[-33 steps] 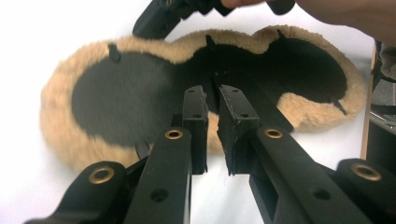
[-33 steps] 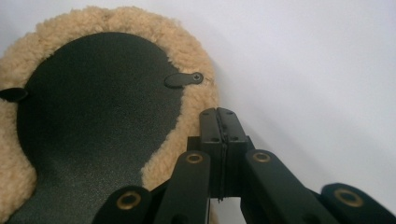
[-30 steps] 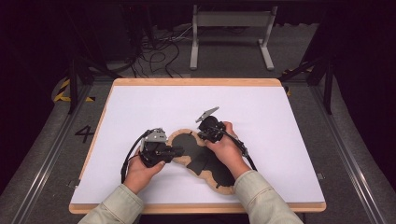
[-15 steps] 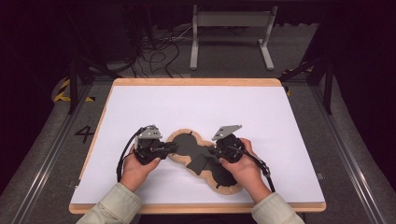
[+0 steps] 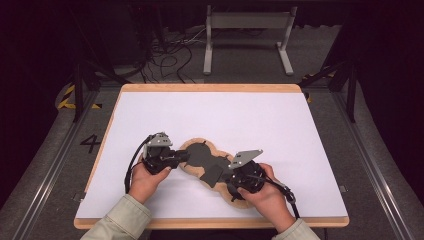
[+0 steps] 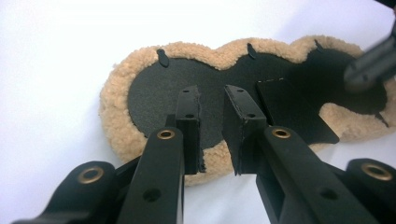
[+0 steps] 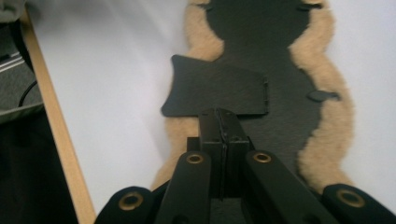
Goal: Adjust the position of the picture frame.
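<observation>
1. Lower centre of the high view: a fleece-edged dark pad (image 5: 212, 167) lies flat on the white surface (image 5: 225, 115), one flap (image 7: 217, 91) folded over.
2. Left gripper (image 6: 212, 100) fingers, just opening, stand slightly apart over the pad, gripping nothing.
3. Right gripper (image 7: 219, 116) fingers are pressed together, empty; any further folding is judged still undone.

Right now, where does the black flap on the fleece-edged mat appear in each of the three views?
High view: the black flap lies at the mat's middle, between the two grippers.
Left gripper view: the flap is right of centre, just beyond the jaws.
Right gripper view: the flap is at centre, just above the closed jaws.
Shared landmark: the tan fleece border of the mat.
</observation>
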`<state>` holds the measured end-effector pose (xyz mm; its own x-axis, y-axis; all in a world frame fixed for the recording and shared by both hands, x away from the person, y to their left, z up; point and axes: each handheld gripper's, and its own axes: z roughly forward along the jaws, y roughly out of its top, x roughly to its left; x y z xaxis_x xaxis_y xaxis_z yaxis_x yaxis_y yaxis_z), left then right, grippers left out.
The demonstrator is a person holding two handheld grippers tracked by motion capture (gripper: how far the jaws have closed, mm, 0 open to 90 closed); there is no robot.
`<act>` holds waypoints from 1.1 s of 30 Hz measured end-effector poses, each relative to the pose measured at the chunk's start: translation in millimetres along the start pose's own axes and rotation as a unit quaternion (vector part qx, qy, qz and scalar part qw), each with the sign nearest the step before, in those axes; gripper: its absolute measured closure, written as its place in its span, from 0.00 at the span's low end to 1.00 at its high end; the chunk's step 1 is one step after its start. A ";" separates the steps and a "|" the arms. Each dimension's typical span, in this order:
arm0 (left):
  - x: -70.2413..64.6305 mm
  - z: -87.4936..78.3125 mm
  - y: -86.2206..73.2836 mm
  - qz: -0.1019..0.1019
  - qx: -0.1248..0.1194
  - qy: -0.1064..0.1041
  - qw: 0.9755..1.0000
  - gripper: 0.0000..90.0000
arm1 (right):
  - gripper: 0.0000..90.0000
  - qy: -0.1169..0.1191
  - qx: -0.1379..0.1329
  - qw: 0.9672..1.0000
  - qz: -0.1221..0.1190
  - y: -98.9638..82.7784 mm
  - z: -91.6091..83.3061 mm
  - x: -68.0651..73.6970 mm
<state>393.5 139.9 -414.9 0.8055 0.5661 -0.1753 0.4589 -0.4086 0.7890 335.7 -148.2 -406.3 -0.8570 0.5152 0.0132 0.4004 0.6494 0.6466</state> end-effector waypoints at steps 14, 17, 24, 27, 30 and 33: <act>9.2 -3.3 -0.7 -0.046 -0.015 -0.010 0.999 0.79 | 1.00 0.025 0.054 0.998 -0.032 -8.9 11.6 28.6; 9.6 -1.6 0.0 -0.039 -0.017 -0.009 0.999 0.79 | 1.00 0.029 0.065 0.996 -0.044 -9.5 14.5 35.8; 9.2 2.4 1.4 -0.037 -0.014 -0.011 0.999 0.78 | 1.00 0.015 0.089 0.995 -0.042 -13.8 18.9 36.1; 9.8 2.7 1.7 -0.034 -0.012 -0.012 0.999 0.78 | 1.00 0.003 0.094 0.995 -0.036 -15.0 16.7 31.5; 8.8 3.5 1.4 -0.036 -0.011 -0.010 0.999 0.77 | 1.00 -0.023 0.099 0.995 -0.025 -18.7 12.2 20.7; 8.3 3.8 1.5 -0.035 -0.008 -0.009 0.999 0.77 | 1.00 -0.027 0.093 0.995 -0.009 -22.6 8.9 10.7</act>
<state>402.3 141.2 -417.4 0.7783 0.5797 -0.2413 0.5090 -0.3574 0.7831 320.4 -152.4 -427.5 -0.8478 0.5287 -0.0410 0.4430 0.7486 0.4932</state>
